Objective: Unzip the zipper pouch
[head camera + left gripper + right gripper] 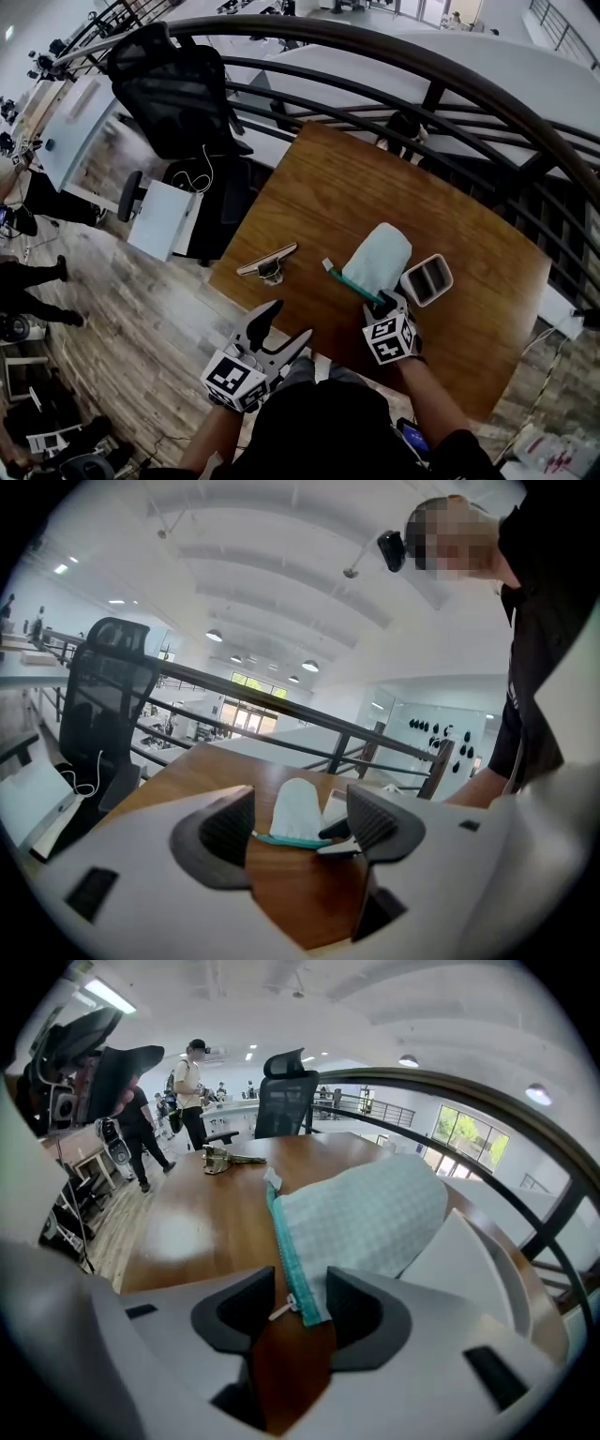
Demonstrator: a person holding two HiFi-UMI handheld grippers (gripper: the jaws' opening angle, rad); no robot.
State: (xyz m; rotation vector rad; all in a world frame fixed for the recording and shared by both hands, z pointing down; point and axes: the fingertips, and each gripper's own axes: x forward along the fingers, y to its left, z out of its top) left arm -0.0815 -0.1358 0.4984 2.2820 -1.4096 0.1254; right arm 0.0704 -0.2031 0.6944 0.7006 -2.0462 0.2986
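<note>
Right gripper (300, 1312) partway open around the near end of the zipper pouch (366, 1213) lying on the bench (328, 187). Teal zipper (284, 1232) against one jaw, small white zipper pull (279, 1311) in the gap, clear of the other jaw. Left gripper (300, 829) wide open, empty, by the bench's near edge, well short of the pouch. Zipper pull plain only in the right gripper view. Dark inside of the white case (427, 279) just beside the pouch plain only in the head view.

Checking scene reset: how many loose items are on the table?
3. A pouch toward the near side of the table, a small white tray just right of it, and a metal tool to its left. The person's body may hide more at the near edge.
</note>
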